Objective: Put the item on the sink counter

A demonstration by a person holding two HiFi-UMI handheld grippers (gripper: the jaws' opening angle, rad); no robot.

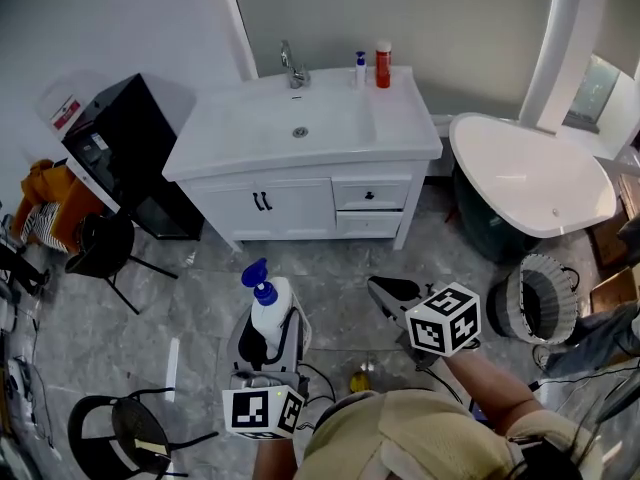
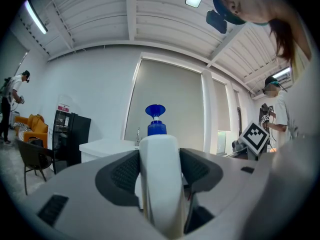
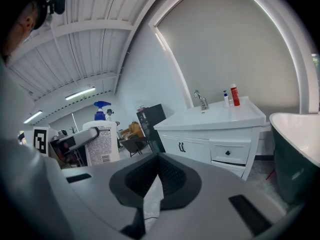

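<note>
Well short of the bench (image 1: 400,118), the left tool (image 1: 272,336) clamps a white pump bottle (image 1: 270,306) upright by its body. The right tool (image 1: 385,291) rides beside it, jaws together on nothing. The smooth bottle may slip in the pads on the carry. Set on the basin's (image 1: 300,118) slope or the bench's front edge, it would likely topple. The bench is white and glossy, with a faucet (image 1: 292,66) and two small bottles (image 1: 383,65) at its back. Left of the bench stands a black cabinet (image 1: 125,148), right of it a white tub (image 1: 530,178), and before it grey floor (image 1: 330,268).
</note>
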